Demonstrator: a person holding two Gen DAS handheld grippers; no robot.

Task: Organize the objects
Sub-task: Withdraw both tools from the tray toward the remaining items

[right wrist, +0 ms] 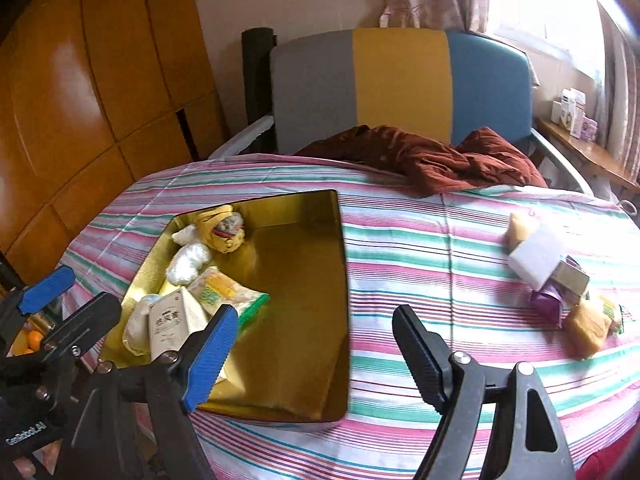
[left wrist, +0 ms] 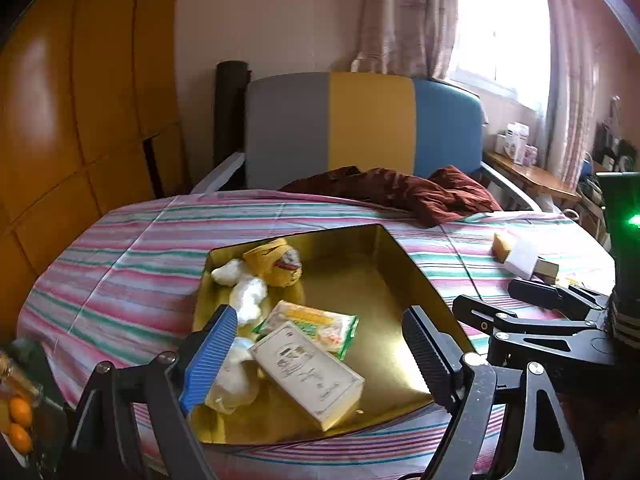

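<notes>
OK, I'm hovering both grippers over the gold tray (right wrist: 336, 264) w/ fingers released, nothing btwn: left gripper (left wrist: 324, 344), right gripper (right wrist: 316, 348). Cream box (left wrist: 308, 372) is lying inside the tray; other bits (right wrist: 560, 276) are sitting on the striped cloth (right wrist: 420, 240).

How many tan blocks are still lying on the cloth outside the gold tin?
2. One tan block lies at the pile's far end, behind the white box; the other tan block at its near end, beside the purple item. Others may be hidden.
</notes>
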